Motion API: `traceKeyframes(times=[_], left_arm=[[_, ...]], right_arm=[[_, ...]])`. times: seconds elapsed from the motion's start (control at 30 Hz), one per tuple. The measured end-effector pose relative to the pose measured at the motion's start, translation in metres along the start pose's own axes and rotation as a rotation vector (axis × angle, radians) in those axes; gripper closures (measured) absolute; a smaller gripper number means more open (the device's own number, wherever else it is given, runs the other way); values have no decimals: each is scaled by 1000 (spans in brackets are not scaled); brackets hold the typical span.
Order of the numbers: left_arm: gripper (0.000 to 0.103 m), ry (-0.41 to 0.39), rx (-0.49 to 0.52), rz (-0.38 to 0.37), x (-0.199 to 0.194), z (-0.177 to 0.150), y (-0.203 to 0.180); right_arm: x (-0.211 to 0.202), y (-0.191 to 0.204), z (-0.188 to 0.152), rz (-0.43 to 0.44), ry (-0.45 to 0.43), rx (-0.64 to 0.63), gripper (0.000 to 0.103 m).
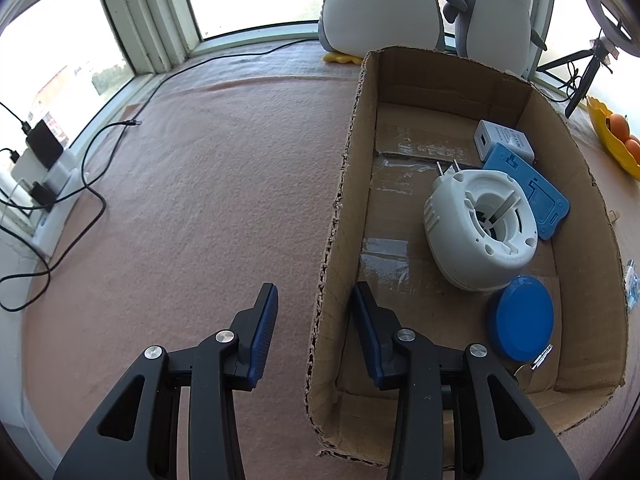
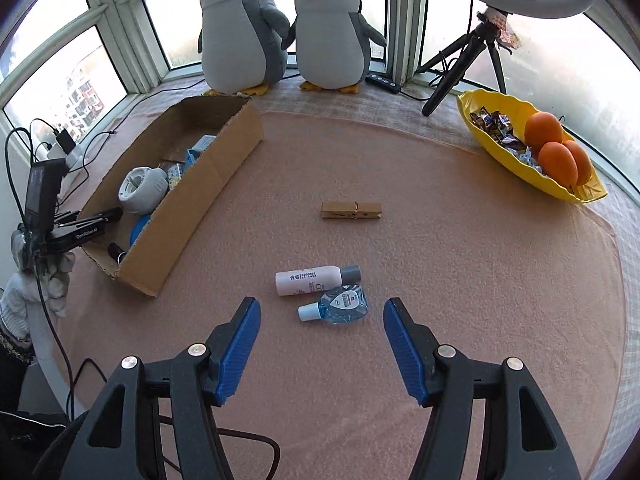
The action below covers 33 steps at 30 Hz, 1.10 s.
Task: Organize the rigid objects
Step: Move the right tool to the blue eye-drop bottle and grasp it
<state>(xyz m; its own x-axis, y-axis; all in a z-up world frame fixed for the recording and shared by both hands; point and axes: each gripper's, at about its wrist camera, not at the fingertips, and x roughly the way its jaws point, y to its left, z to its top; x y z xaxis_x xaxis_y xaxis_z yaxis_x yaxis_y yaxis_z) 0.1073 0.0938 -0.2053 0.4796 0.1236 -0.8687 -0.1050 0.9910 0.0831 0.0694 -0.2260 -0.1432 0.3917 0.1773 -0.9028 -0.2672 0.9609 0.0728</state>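
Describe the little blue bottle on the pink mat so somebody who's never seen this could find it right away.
Start at the cardboard box on the pink mat, then look toward the open right gripper. Two bottles lie touching there. The small blue bottle is the nearer one: clear, teardrop-shaped, pale blue cap; its neighbour is a white bottle with a grey cap.

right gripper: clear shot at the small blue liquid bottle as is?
Probably yes. The right gripper is open, the blue bottle lies just ahead between its fingers. Only the white bottle crowds its far side, seemingly touching.
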Motion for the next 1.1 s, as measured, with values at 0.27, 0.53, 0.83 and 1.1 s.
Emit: traceKeyframes(times=[0.27,0.53,0.83,1.1], left_arm=[[65,3,6,7,0,0,-2],[65,3,0,5,0,0,-1],[65,3,1,5,0,0,0],[65,3,1,5,-1,0,0]], right_arm=[[41,3,-6,-38,76,-88,43],[60,9,0,-68,113,-150,41],[70,3,6,-41,137,-136,41],[73,2,6,-33,134,-138,43]])
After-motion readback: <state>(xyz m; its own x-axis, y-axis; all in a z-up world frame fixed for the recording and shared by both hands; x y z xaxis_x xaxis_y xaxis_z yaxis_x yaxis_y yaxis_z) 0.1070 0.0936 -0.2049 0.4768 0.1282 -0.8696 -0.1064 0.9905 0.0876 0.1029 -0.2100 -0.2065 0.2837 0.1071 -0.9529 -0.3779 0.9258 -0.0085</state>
